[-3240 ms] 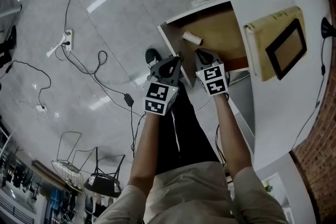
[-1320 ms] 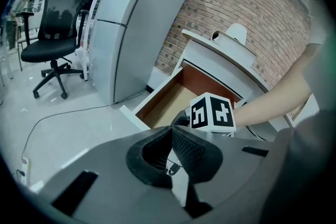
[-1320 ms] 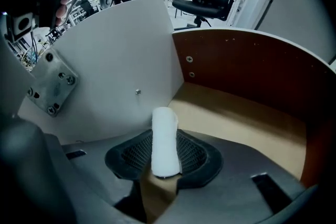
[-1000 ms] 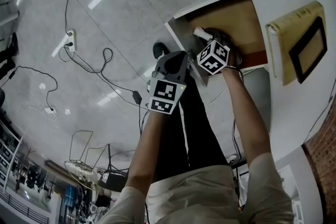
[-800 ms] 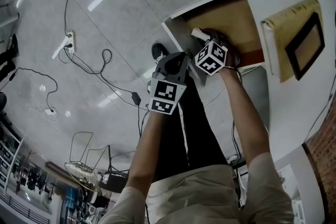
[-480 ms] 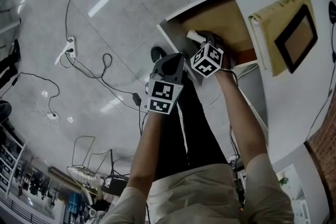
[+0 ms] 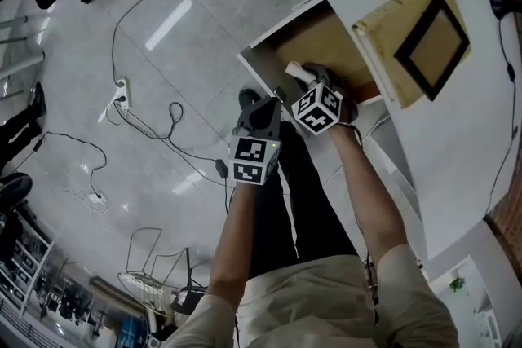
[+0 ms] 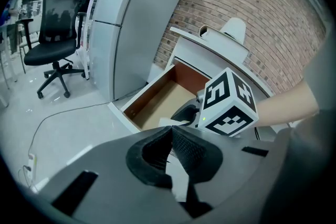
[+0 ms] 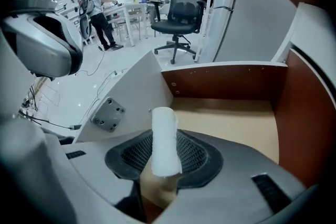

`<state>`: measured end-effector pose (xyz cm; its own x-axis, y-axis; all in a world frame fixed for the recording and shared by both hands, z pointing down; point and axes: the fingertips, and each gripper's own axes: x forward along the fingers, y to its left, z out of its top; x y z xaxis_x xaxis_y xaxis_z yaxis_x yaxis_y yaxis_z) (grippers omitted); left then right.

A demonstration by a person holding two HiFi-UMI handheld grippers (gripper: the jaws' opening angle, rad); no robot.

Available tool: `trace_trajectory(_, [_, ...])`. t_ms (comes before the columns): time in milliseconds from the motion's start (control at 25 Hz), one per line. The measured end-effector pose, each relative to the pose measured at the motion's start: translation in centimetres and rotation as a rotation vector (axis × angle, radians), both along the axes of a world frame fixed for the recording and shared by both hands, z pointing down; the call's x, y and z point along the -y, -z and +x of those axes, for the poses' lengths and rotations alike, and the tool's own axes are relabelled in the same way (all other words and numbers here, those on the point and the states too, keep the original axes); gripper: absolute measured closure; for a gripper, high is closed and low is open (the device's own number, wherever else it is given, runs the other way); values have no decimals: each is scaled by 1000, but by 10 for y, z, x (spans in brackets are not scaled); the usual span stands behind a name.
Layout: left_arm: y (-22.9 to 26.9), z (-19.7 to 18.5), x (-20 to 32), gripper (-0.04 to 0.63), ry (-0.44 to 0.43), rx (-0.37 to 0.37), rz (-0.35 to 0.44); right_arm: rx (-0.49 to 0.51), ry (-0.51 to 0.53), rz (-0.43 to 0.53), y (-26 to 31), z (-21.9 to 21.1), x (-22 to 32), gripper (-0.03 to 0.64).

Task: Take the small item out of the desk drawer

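- Done so far, judging by the views: drawer [image 7: 326, 41] open under the white desk [image 7: 489, 94], and grasp made.
- Pinches the small white roll [image 9: 164, 141] upright between the 2 pads of the right gripper [image 9: 165, 160], with the jaws partly apart at the roll's width.
- Shows in the head view as a pale end of the roll [image 7: 294, 70] at the right gripper [image 7: 303, 79], above the drawer's near left corner and not yet past its rim.
- Looks lifted off the tan drawer floor [image 9: 231, 118] in the right gripper view; hard to be sure.
- Holds nothing in the left gripper [image 8: 171, 131], jaws together at the tips, just outside the drawer [image 7: 269, 102].
- Left to do: carry the roll clear of the drawer and set it down.
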<state>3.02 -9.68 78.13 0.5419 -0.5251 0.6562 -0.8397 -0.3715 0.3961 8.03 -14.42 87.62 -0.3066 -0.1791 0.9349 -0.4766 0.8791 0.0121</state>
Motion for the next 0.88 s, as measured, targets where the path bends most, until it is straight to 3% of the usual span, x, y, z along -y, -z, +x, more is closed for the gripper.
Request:
trace_trajectory(320, [15, -7, -4, 578, 73, 3, -5, 73, -125, -3, 22, 7, -15, 456])
trace_trajectory(520, [25, -18, -14, 578, 79, 40, 7, 108, -176, -31, 34, 12, -29, 457])
trace_trajectory(880, [41, -15, -23, 578, 79, 37, -18, 171, -253, -38, 70, 15, -43, 457])
